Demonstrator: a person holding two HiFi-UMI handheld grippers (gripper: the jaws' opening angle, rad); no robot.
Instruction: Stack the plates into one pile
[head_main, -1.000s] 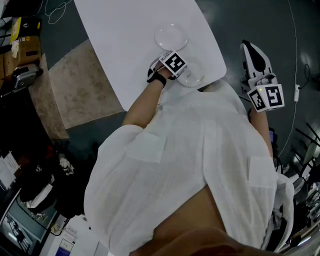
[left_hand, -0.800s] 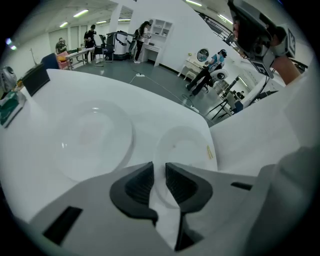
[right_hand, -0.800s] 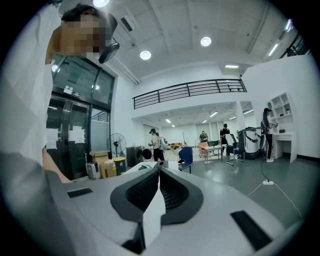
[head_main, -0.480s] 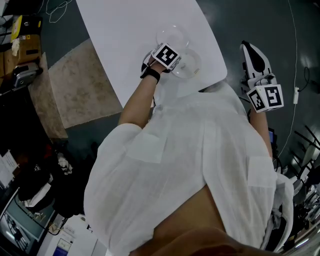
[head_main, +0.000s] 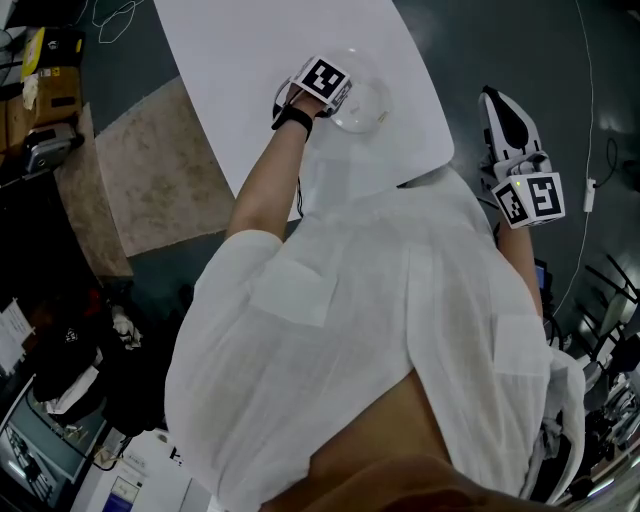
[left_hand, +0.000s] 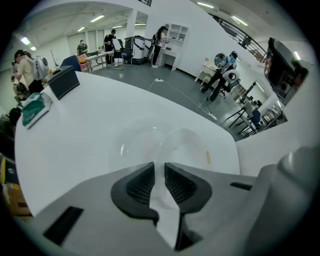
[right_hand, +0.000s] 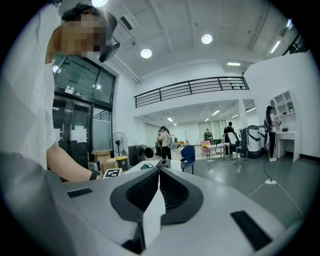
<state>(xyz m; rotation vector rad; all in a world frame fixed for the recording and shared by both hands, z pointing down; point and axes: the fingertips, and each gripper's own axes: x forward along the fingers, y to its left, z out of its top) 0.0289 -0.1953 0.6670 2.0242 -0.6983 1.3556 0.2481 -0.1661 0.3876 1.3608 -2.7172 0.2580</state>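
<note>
Gripping the clear plate (left_hand: 187, 150) by its rim, left tongs (left_hand: 159, 166) narrow; right tongs (right_hand: 159, 173) closed.

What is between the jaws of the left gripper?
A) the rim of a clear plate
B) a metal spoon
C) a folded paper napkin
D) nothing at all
A: in the left gripper view, the left gripper is closed on the rim of the clear plate, which shows through between its two pads.

Tilted clear plate (left_hand: 187, 145) overlaps flat clear plate (left_hand: 127, 147).
</note>
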